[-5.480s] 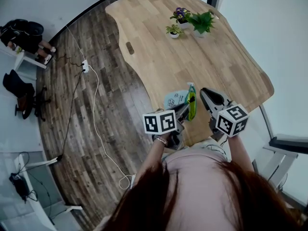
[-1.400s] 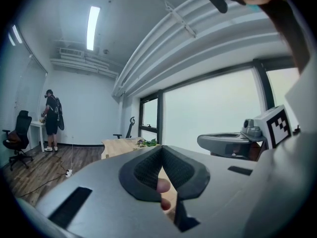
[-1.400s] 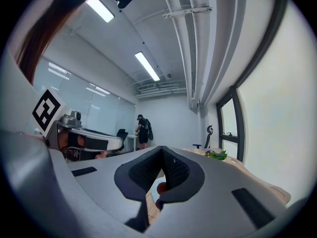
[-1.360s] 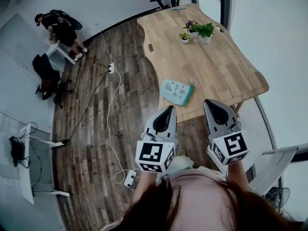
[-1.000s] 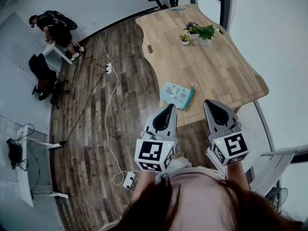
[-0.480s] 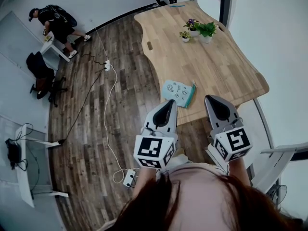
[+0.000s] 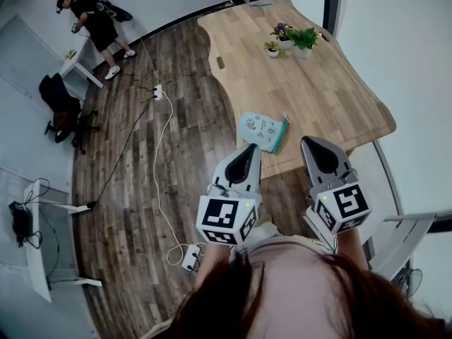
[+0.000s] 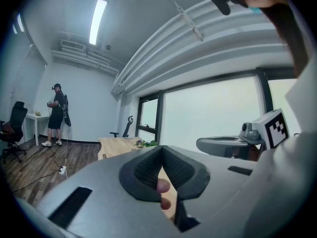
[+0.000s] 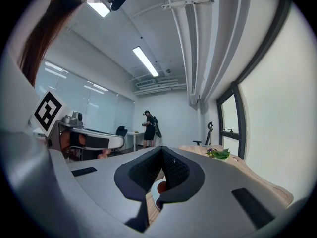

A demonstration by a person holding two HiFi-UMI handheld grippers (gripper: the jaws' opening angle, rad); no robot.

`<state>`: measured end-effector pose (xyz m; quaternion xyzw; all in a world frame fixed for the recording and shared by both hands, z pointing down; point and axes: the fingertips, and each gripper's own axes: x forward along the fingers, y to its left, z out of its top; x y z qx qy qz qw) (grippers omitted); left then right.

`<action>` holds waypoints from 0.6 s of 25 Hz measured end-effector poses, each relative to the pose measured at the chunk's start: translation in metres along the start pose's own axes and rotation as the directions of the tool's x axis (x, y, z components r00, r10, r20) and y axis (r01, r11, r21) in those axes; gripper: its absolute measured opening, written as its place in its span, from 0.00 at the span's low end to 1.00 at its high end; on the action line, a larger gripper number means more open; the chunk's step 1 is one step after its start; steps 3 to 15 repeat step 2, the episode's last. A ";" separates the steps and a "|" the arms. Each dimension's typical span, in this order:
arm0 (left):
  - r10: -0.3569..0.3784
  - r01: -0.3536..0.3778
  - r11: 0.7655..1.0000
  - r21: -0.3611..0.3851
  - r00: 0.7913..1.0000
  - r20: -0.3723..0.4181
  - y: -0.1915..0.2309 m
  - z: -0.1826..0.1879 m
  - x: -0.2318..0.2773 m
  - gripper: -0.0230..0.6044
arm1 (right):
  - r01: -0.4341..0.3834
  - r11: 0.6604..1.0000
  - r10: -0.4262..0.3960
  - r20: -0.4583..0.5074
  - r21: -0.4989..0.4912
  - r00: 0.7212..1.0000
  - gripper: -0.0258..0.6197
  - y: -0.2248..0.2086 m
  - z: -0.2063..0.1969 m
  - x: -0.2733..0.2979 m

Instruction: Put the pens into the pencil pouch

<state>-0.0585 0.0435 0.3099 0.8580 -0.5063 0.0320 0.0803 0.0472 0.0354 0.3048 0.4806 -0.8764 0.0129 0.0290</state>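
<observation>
Left gripper [image 7: 248, 152]: my jaws are pressed together, pads meeting at the tip with nothing between them. In the left gripper view [image 8: 162, 148] only a bit of my own finger shows through the hollow behind the pads.
Right gripper [image 7: 316, 145]: pressed together as well, pad against pad, nothing pinched. The right gripper view [image 9: 162, 149] shows the same closed tip.
How I hold them: side by side in front of my chest, both pointing away from me toward the counter [image 7: 332, 97], marker cubes nearest me.
Pencil pouch [image 7: 263, 130]: it lies flat on the counter, close to the near edge and tilted a little. It is light blue with small printed figures.
Pouch relative to my grippers: ahead of both tips and touching neither. It sits just beyond the left gripper's tip and slightly to its right. From the right gripper it lies ahead and to the left.
Pens: I cannot pick out one by itself. A teal-green strip runs along the pouch's right edge, and I cannot tell whether it is a pen or the pouch's trim.
Potted plants [image 7: 293, 39]: they stand together at the far side of the counter, well apart from the pouch.
Floor [image 7: 134, 189]: dark wood planks to my left, with a white cable [image 7: 157, 168] running to a power strip [image 7: 189, 257] near my feet.
Person [image 7: 95, 21]: standing at the far left of the room, beside a small white desk.
</observation>
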 end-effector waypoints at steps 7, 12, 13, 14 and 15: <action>-0.002 0.002 1.000 -0.001 1.000 0.000 -0.001 -0.001 0.000 0.04 | -0.004 1.000 0.004 0.005 -0.002 1.000 0.04 0.000 -0.002 0.000; -0.002 0.002 1.000 -0.001 1.000 0.000 -0.001 -0.001 0.000 0.04 | -0.004 1.000 0.004 0.005 -0.002 1.000 0.04 0.000 -0.002 0.000; -0.002 0.002 1.000 -0.001 1.000 0.000 -0.001 -0.001 0.000 0.04 | -0.004 1.000 0.004 0.005 -0.002 1.000 0.04 0.000 -0.002 0.000; -0.002 0.002 1.000 -0.001 1.000 0.000 -0.001 -0.001 0.000 0.04 | -0.004 1.000 0.004 0.005 -0.002 1.000 0.04 0.000 -0.002 0.000; -0.002 0.002 1.000 -0.001 1.000 0.000 -0.001 -0.001 0.000 0.04 | -0.004 1.000 0.004 0.005 -0.002 1.000 0.04 0.000 -0.002 0.000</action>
